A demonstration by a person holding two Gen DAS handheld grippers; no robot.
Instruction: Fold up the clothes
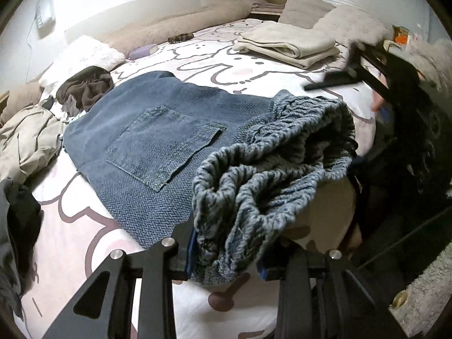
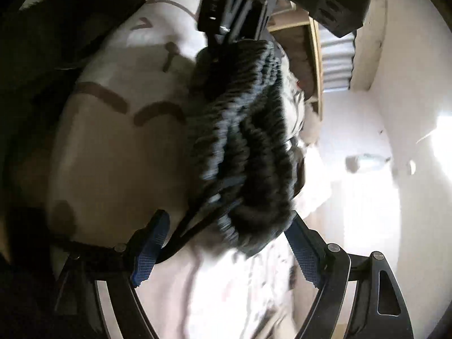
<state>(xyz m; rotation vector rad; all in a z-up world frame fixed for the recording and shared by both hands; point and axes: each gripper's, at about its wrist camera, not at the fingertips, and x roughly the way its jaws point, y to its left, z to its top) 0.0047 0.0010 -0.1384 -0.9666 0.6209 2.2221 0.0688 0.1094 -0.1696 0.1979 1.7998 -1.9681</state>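
Holding the bunched knit waistband of the blue shorts [image 1: 158, 138], the left gripper [image 1: 226, 265] is pinching it tight between its 2 fingers at the near edge of the bed [image 1: 84, 226]. The shorts are lying flat with the pocket up, their long side running away toward the brown cloth [image 1: 87, 87]. The right gripper [image 2: 226, 243] is standing wide open around the same waistband, not squeezing.

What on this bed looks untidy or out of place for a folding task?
The blue garment lies flat except for its gathered waistband, bunched up in the left claw. Crumpled clothes, brown and beige, lie unfolded at the far left, unlike the neat cream stack.
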